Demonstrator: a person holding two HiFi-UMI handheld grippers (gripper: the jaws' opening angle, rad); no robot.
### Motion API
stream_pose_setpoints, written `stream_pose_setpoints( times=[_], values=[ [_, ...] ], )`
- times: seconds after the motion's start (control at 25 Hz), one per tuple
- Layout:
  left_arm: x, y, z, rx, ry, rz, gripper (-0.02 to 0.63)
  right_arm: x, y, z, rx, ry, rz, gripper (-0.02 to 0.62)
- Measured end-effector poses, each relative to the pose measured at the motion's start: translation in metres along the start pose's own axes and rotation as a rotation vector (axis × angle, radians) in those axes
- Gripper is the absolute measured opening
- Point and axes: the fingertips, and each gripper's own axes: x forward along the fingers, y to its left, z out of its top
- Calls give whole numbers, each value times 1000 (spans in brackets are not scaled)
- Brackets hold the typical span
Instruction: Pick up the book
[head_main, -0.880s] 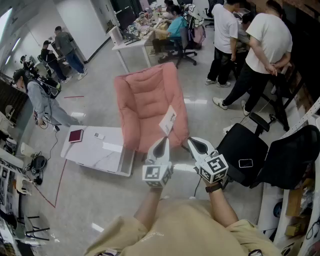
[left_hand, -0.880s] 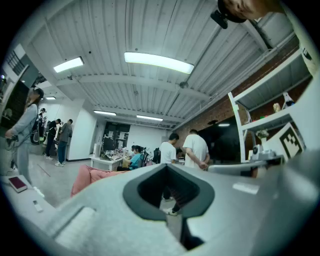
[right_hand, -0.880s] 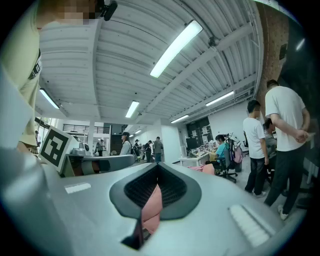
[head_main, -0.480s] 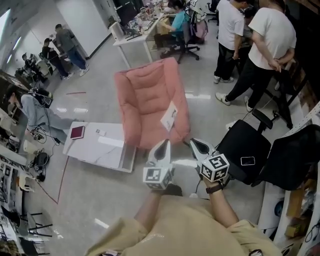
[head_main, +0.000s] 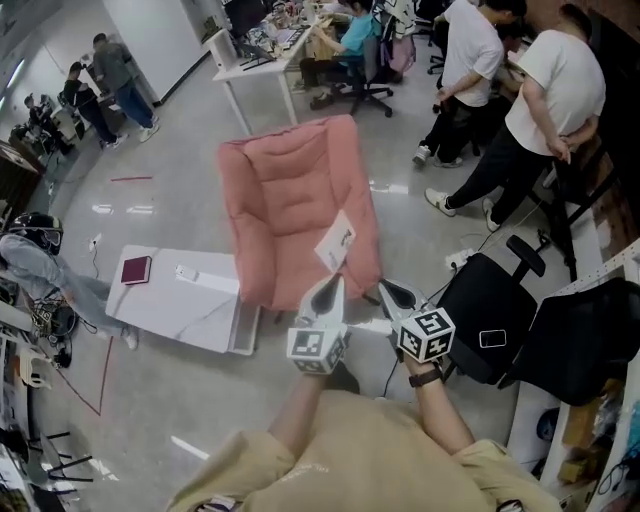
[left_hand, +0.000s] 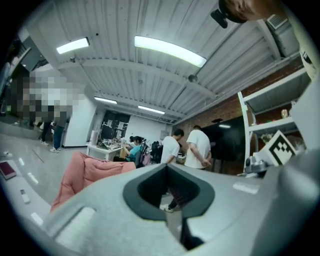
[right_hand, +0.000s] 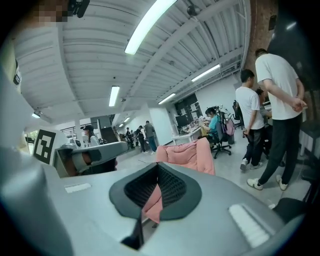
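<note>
A dark red book (head_main: 135, 269) lies at the left end of a low white table (head_main: 195, 312); it also shows at the far left of the left gripper view (left_hand: 7, 170). A white booklet or sheet (head_main: 336, 241) rests on the pink padded chair (head_main: 295, 205). My left gripper (head_main: 329, 288) and right gripper (head_main: 388, 292) hang side by side in front of my body, at the chair's near edge, well right of the table. Both are shut with nothing between the jaws (left_hand: 172, 197) (right_hand: 156, 197). The pink chair (right_hand: 187, 155) lies straight ahead of the right gripper.
A black office chair (head_main: 488, 312) with a phone (head_main: 491, 339) on its seat stands close at the right. Two people (head_main: 535, 110) stand at the upper right, and others sit at a white desk (head_main: 255, 72) at the back. A cable (head_main: 400, 365) runs on the floor by my feet.
The head view has swung a little: the table and book now sit lower and further left in the picture. Both grippers keep their place before my body and stay shut.
</note>
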Motion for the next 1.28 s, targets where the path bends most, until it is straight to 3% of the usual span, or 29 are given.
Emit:
stream_pose_setpoints(
  times=[0.2,0.36,0.56,0.88,1.28],
  values=[
    [39,77,31,-38,-33,13,2,75,4,36,-46,2,5,5],
    [61,120,32,-54,-30,-6,2,122,-8,36,-32,48,-41,5],
    [79,156,1,-126,68,-80,2,165,-13,31,-36,84,-24,5],
    [97,201,-47,-181,171,-53,3,207,-49,-10,13,244,-31,5],
    [166,231,-91,-229,288,-64,2,271,-131,-30,36,344,-84,5]
  ],
)
